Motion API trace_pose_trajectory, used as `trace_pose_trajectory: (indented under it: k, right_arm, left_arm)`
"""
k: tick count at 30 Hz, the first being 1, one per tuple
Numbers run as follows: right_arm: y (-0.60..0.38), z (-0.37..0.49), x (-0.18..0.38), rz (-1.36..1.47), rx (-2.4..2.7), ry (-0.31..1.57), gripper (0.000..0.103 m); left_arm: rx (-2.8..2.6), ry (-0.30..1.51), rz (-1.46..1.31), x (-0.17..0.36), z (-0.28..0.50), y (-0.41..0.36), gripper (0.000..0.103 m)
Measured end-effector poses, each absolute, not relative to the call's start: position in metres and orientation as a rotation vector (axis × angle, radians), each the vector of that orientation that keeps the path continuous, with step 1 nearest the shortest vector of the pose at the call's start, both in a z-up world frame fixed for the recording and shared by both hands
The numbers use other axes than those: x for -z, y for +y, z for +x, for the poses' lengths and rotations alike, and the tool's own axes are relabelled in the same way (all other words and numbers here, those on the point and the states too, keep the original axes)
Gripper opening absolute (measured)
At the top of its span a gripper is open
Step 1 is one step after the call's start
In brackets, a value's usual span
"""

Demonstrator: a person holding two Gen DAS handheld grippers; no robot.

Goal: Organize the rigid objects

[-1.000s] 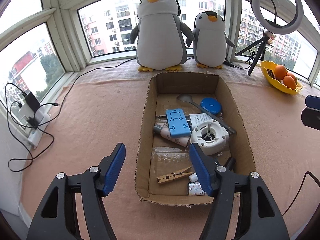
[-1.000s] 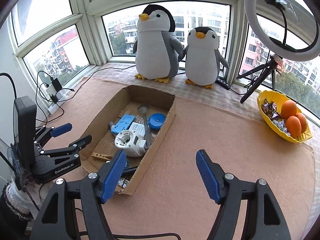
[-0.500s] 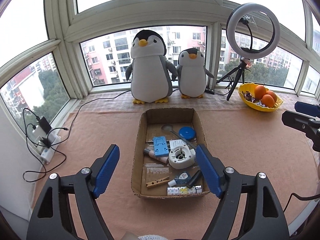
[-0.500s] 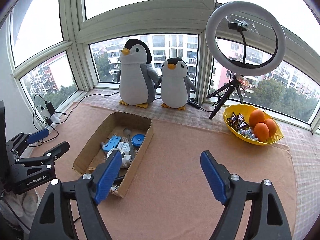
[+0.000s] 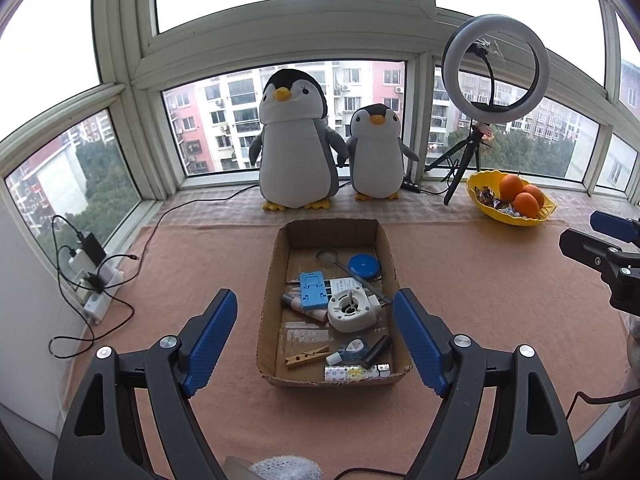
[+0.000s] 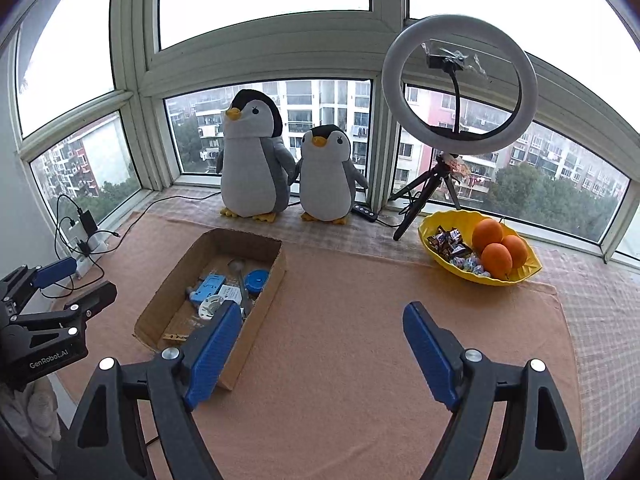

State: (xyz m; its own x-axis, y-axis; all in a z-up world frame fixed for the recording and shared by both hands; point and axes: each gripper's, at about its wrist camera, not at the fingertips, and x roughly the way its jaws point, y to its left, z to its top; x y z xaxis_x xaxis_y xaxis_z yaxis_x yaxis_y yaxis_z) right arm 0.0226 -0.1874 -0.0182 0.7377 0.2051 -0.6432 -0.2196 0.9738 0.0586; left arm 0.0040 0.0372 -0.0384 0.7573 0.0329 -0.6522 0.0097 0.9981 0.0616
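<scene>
Cardboard box [image 5: 276, 292] holds one clothespin [image 5: 306, 357]; two penguins [image 5: 296, 148] behind; both jaws spread, empty; left's opening.

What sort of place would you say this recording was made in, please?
Probably a high-rise flat's bay-window ledge used for filming: apartment blocks outside, plush penguins on the sill, a ring light on a tripod.

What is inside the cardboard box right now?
The cardboard box holds a blue stand, white round device, blue tape measure, metal spoon, wooden clothespin, a tube and small bottles. Whatever lies beneath the stand and device is hidden.
</scene>
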Motion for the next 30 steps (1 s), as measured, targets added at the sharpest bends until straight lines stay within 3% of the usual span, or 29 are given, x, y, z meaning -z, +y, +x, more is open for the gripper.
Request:
trace_pose_trajectory:
  k: [30]
  right_arm:
    - [-0.186, 0.029, 0.033, -0.024, -0.243, 0.745, 0.080]
  left_arm:
    - [-0.015, 0.730, 0.044, 0.041, 0.009, 0.038, 0.081]
